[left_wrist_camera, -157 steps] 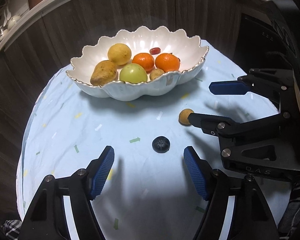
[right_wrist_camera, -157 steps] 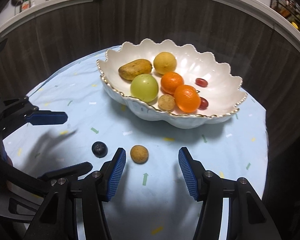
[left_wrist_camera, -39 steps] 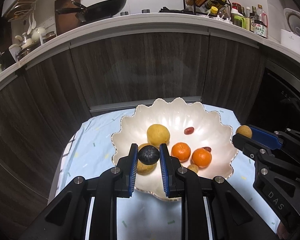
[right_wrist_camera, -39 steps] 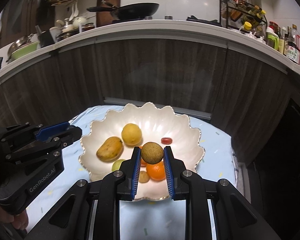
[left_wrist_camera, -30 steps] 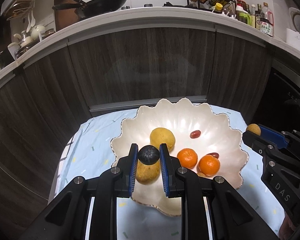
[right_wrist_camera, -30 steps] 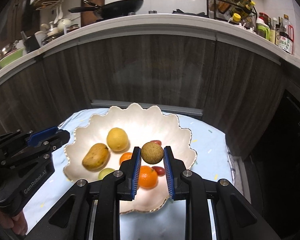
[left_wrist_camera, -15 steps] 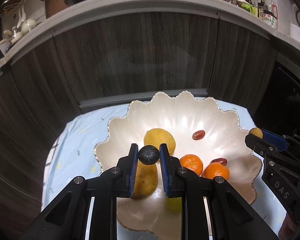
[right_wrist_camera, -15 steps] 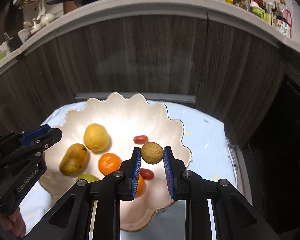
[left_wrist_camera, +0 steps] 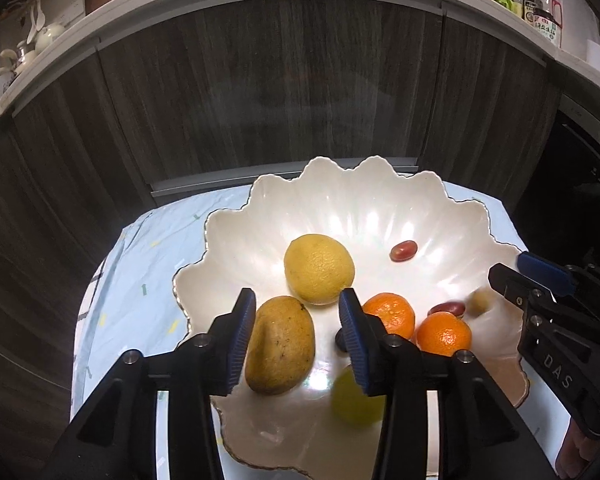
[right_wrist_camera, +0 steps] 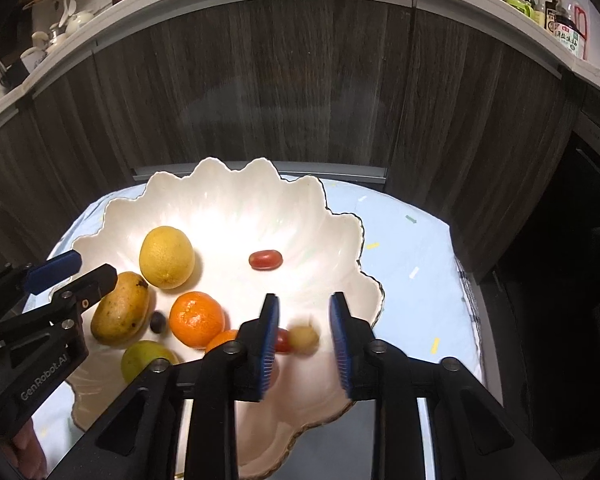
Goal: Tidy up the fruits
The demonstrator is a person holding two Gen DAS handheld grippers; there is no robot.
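Both grippers sit over the bowl and both are letting go. The left gripper has its jaws opening with nothing between the pads; the blueberry is down on the bowl floor, between the mango and the near orange. The right gripper is opening too, and the longan shows as a blur in the gap, clear of both pads, dropping beside a red grape at the right near side of the bowl. To do this well, I'd say keep both hands steady until the jaws are wide, let the small fruit settle, then lift straight up and away so no finger clips the scalloped rim or nudges the lemon.
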